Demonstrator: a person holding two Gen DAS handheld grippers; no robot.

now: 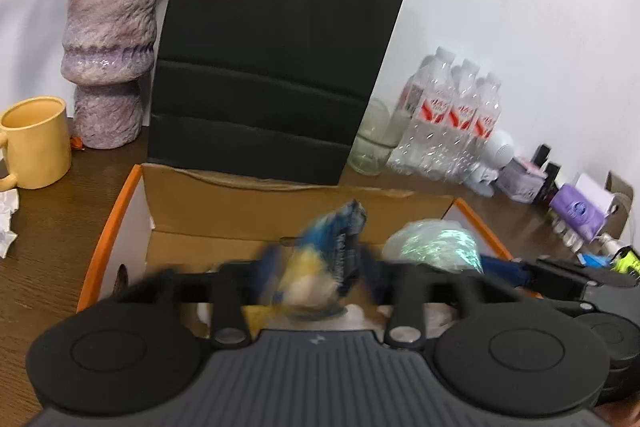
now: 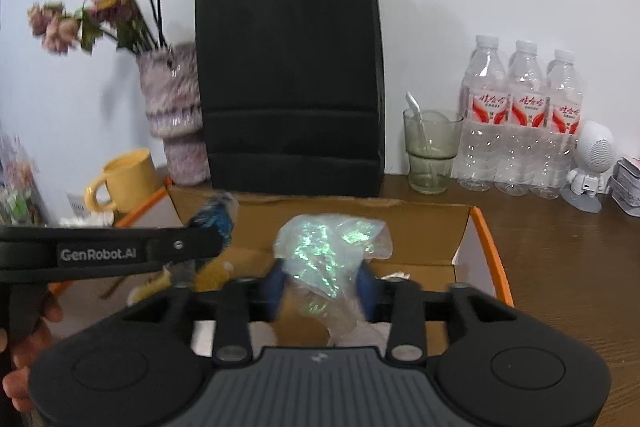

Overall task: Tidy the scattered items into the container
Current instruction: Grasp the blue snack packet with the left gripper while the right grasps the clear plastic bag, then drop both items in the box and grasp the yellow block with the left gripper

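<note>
A cardboard box (image 2: 400,223) sits open on the counter (image 2: 560,267). Over it, the left hand-held gripper (image 1: 320,279) pinches a blue snack packet (image 1: 332,247), and the right hand-held gripper (image 2: 322,287) clamps an iridescent plastic bag (image 2: 328,251).

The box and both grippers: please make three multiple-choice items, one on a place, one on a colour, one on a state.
1. Where is the black bag?
A. behind the box
B. inside the box
C. on the floor

2. What colour is the mug?
A. red
B. yellow
C. green

3. What does the right gripper hold?
A. nothing
B. a spoon
C. a shiny plastic bag

Answers: 1 A, the bag stands past the box's far wall. 2 B, its wall is pale yellow. 3 C, the blue fingers pinch it over the box.
</note>
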